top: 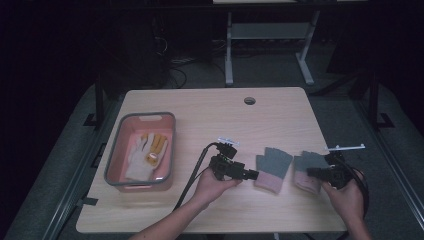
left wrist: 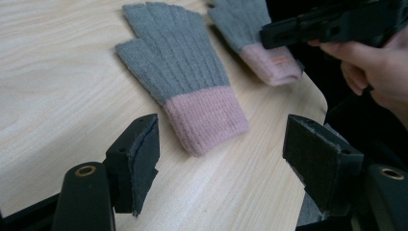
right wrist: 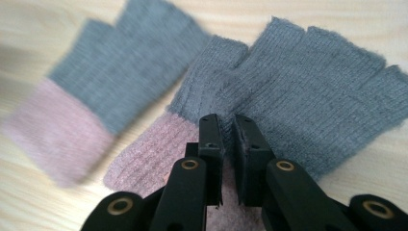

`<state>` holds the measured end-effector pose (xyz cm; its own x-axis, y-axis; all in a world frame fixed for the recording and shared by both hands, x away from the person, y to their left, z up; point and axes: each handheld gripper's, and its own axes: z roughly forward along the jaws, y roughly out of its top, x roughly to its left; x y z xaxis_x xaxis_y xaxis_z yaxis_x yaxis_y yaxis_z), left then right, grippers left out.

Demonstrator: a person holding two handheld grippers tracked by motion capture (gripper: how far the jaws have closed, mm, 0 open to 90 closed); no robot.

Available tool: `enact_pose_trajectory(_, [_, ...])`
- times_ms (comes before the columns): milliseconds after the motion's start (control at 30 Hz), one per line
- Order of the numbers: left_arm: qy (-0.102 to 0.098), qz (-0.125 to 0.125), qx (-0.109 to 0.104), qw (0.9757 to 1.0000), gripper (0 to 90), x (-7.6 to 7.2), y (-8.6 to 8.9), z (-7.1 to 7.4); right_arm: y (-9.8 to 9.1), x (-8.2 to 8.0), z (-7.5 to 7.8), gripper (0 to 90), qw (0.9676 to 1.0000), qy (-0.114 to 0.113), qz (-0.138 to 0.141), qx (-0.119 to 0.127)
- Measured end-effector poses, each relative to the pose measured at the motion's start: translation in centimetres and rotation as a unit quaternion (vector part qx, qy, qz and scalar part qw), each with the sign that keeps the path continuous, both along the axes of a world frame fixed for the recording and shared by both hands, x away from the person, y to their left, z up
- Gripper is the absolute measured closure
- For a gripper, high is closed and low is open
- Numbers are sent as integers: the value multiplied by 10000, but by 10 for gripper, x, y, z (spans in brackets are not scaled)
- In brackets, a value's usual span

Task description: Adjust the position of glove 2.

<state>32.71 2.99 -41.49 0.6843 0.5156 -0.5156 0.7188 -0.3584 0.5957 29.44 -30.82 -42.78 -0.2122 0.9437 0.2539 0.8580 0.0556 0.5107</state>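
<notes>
At the near right of the bench [top: 210, 107]: two grey gloves with pink cuffs lie flat, side by side.
Right gripper [right wrist: 228, 126]: its fingers are closed, pinching knit on the right glove [right wrist: 308, 86] near where grey meets pink.
Left gripper [left wrist: 219, 154]: its fingers stand wide apart with nothing between them, just short of the cuff of the left glove [left wrist: 178, 67].
Doing it well: I'd judge a lift should wait until the pinch has real fabric, not just fuzz; raise slowly.
High view: a pink tub [top: 116, 160] at the far left holds a white and yellow glove [top: 145, 152].
Right gripper view: the pinch itself, close up.
</notes>
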Motion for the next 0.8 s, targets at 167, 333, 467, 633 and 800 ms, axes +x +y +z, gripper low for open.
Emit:
enact_pose_trajectory(167, [48, 72, -85, 9999, 290, 0, 1, 1, 12, 2, 13, 827, 9999, -46, 93, 136])
enact_pose_trajectory(333, [-6, 84, -23, 10000, 290, 0, 4, 1, 31, 6, 18, 827, 9993, -112, 279, 205])
enact_pose_trajectory(467, [74, 131, -93, 9998, 290, 1, 8, 1, 46, 10, 18, 826, 9989, -97, 359, 271])
enact_pose_trajectory(633, [89, 152, -104, 9998, 290, 1, 10, 1, 63, 14, 17, 825, 9982, -106, 496, 320])
enact_pose_trajectory(800, [101, 187, -101, 9997, 290, 1, 11, 1, 78, 19, 14, 825, 9977, -42, 553, 383])
